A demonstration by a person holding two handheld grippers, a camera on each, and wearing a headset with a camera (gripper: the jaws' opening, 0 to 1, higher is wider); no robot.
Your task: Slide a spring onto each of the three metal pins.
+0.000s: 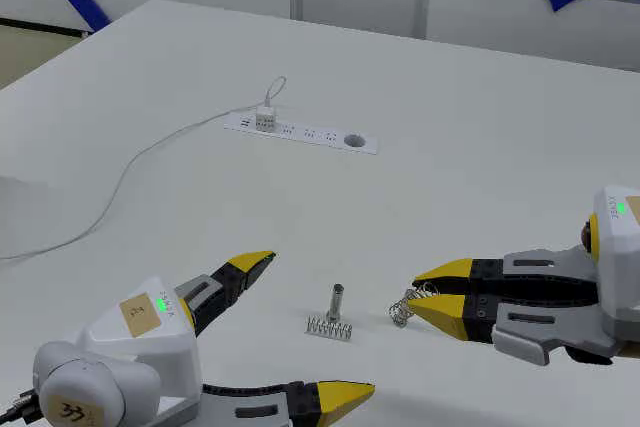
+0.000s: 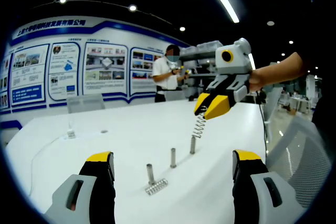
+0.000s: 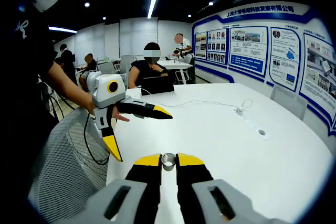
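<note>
The right gripper (image 1: 415, 293) pinches a spring (image 2: 199, 124) in near-shut fingers, just above the far pin (image 2: 192, 145) — threading in hand. The left gripper (image 3: 143, 136) gapes wide, empty; a second spring (image 2: 156, 186) lies on the table (image 2: 105, 145). Next — align, then lower.

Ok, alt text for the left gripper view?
The right gripper, shut on a coiled metal spring, holds its lower end at the farthest upright metal pin of three. A second spring lies beside the nearest pin; the left gripper is open.

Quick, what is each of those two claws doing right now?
Left gripper: open, holding nothing.
Right gripper: shut on a spring.
</note>
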